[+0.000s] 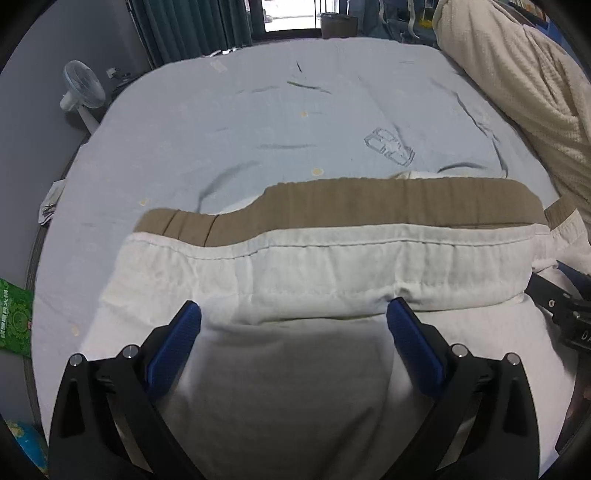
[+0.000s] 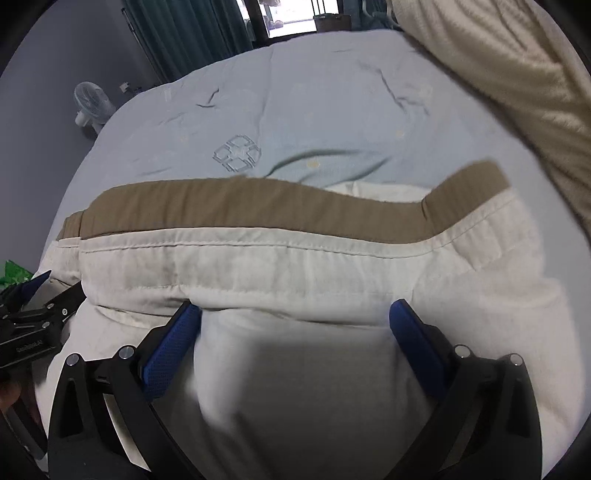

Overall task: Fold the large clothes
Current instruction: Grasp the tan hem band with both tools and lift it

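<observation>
Both the left gripper (image 1: 293,314) and right gripper (image 2: 293,314) stand apart over the white garment (image 1: 332,266); only the left view shows a green packet (image 1: 14,317).

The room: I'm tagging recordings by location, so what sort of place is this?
Most likely a bedroom: a wide bed under a pale blue sheet, dark green curtains by a bright doorway, and a standing fan on the floor.

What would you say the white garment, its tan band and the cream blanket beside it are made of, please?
White garment: looks like woven cotton or linen, matte, with fine crinkles and stitched seams. Tan band: a smoother plain-weave cloth, matte, gathered in small vertical pleats, perhaps elasticated. Cream blanket: seems a waffle or textured knit, soft, going by its bumpy grid surface.
</observation>
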The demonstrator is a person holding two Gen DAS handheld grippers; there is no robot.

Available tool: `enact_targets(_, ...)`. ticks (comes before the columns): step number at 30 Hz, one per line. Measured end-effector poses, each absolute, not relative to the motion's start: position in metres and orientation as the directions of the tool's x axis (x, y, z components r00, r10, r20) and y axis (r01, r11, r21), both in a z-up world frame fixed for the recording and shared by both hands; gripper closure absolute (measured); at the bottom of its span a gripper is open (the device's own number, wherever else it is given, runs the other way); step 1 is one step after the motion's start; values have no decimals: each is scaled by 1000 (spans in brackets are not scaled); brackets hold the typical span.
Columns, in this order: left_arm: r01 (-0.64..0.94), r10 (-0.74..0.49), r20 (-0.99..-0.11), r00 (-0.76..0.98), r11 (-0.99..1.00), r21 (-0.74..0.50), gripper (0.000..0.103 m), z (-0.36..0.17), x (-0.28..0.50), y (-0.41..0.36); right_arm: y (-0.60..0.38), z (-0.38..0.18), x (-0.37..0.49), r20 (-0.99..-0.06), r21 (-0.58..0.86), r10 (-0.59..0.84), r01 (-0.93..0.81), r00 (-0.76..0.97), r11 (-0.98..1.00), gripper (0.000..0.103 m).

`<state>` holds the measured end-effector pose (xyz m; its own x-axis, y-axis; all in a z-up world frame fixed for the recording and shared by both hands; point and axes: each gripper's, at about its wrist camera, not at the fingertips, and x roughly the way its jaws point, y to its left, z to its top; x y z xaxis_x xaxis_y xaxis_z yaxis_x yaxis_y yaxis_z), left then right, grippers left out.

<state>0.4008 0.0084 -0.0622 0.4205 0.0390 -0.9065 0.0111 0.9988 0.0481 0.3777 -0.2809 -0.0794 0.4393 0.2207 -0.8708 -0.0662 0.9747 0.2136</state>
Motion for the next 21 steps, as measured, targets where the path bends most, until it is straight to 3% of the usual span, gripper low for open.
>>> enact_targets(21, 12, -5, -904, 427, 1000, 0, 5, -87, 400, 15, -275, -94, 379, -857, 191, 200, -68, 476, 979, 5)
